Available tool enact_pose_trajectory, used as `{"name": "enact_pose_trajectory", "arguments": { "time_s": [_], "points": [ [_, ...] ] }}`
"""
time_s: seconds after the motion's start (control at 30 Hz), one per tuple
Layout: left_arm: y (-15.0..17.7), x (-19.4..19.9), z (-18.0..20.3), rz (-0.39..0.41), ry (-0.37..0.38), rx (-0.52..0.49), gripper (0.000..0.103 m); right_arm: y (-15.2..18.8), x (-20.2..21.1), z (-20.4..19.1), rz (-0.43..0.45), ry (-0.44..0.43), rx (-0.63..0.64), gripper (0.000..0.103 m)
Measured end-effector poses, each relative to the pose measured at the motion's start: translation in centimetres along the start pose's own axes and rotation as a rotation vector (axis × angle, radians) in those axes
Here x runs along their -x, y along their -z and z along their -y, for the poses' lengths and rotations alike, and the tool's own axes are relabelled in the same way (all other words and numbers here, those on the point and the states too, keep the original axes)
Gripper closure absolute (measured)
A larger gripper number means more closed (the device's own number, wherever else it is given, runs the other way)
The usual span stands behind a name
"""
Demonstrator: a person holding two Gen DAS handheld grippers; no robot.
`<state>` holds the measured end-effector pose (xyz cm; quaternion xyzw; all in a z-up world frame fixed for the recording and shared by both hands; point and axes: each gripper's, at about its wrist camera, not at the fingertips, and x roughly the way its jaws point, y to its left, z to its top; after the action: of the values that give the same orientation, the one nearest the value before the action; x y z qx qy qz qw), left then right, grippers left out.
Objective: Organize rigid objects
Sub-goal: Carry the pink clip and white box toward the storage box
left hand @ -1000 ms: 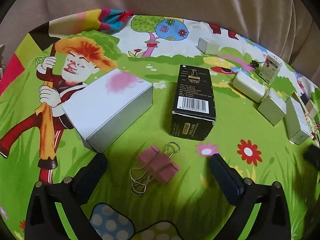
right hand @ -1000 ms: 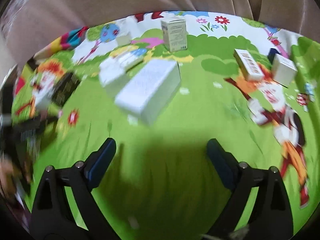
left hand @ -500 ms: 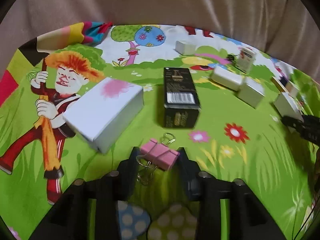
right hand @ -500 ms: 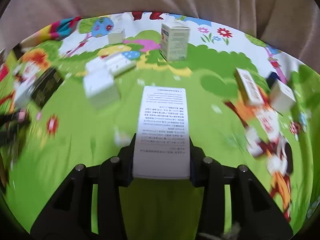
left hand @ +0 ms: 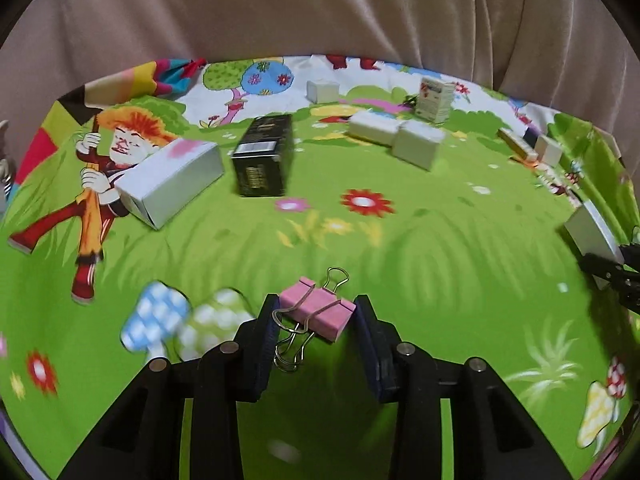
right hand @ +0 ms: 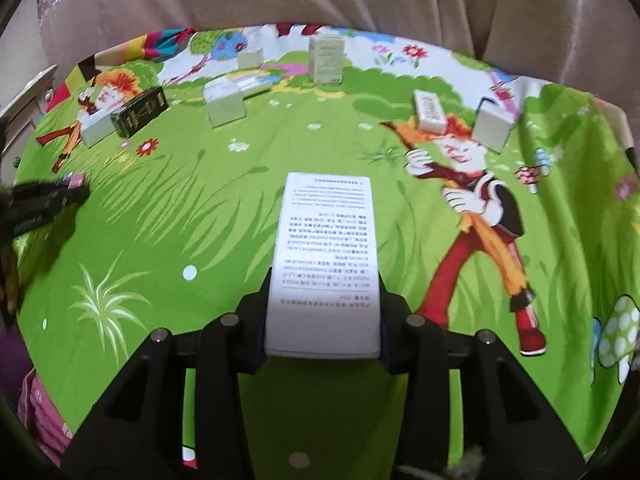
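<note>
My left gripper (left hand: 316, 316) is shut on a pink binder clip (left hand: 318, 314) and holds it above the green cartoon cloth (left hand: 440, 248). My right gripper (right hand: 324, 308) is shut on a long white printed box (right hand: 326, 256), held above the cloth (right hand: 180, 216). In the left wrist view the right gripper with its white box (left hand: 596, 236) shows at the right edge. In the right wrist view the left gripper (right hand: 40, 200) shows at the left edge.
On the cloth lie a black box (left hand: 264, 156), a white box with a pink mark (left hand: 172, 180), several small white boxes (left hand: 416, 144) and an upright printed box (right hand: 326, 60). Two more white boxes (right hand: 430, 112) lie at the right. Beige fabric rises behind.
Both grippers closed, the left on the binder clip and the right on the white box. Both have since lifted and drawn back from the objects on the cloth.
</note>
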<state>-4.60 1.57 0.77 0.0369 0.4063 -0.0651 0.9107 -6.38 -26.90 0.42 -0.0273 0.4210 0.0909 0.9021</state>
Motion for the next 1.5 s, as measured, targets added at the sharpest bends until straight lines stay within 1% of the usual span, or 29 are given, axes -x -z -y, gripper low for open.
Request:
{"name": "enact_pose_trajectory", "arguments": {
  "time_s": [0.1,0.13,0.2,0.3,0.33,0.37,0.43,0.53,0.73,0.83,0.93,1.03,1.2,1.4,1.5],
  "points": [
    [0.1,2.8,2.8,0.102,0.031,0.027,0.065,0.2,2.0,-0.3,0.106,0.014,-0.031,0.057],
    [-0.2,4.0,3.6,0.141,0.040,0.032,0.065,0.4,3.2,-0.5,0.170,0.014,-0.043,0.057],
    [-1.1,6.4,4.9,0.214,0.058,0.030,0.065,0.6,5.4,-1.1,0.268,0.029,-0.054,0.057],
    [-2.7,11.6,6.8,0.369,0.069,0.017,0.065,0.7,10.1,-2.0,0.443,0.070,-0.049,0.057],
    [-3.2,13.6,7.4,0.429,0.068,0.012,0.065,0.6,11.2,-2.3,0.482,0.082,-0.041,0.057],
    [-3.4,15.6,7.8,0.492,0.063,0.007,0.065,0.7,13.3,-2.7,0.558,0.104,-0.029,0.057],
    [-3.8,18.6,8.5,0.585,0.053,-0.005,0.065,1.0,16.1,-3.1,0.658,0.127,-0.022,0.057],
    [-3.6,22.1,9.2,0.683,0.037,-0.024,0.065,1.7,20.5,-4.0,0.805,0.154,-0.008,0.057],
    [-2.3,26.1,9.6,0.779,0.042,-0.030,0.065,2.8,25.4,-6.0,0.955,0.166,0.056,0.057],
    [-1.9,27.5,9.4,0.802,0.042,-0.031,0.065,2.7,26.9,-7.3,0.992,0.155,0.082,0.057],
    [-1.0,28.2,9.2,0.804,0.041,-0.027,0.065,3.0,27.9,-7.9,1.007,0.143,0.095,0.057],
    [-0.4,28.4,8.8,0.784,0.042,-0.022,0.065,3.2,28.2,-8.6,1.003,0.135,0.108,0.057],
    [0.7,28.2,7.9,0.756,0.022,-0.012,0.065,3.0,28.0,-9.1,0.985,0.107,0.117,0.057],
    [2.3,28.3,5.5,0.724,-0.021,0.032,0.065,3.0,28.0,-10.6,0.968,0.048,0.150,0.057],
    [3.0,28.2,4.2,0.693,-0.048,0.050,0.065,2.8,27.9,-11.9,0.940,-0.005,0.186,0.057]
  ]
}}
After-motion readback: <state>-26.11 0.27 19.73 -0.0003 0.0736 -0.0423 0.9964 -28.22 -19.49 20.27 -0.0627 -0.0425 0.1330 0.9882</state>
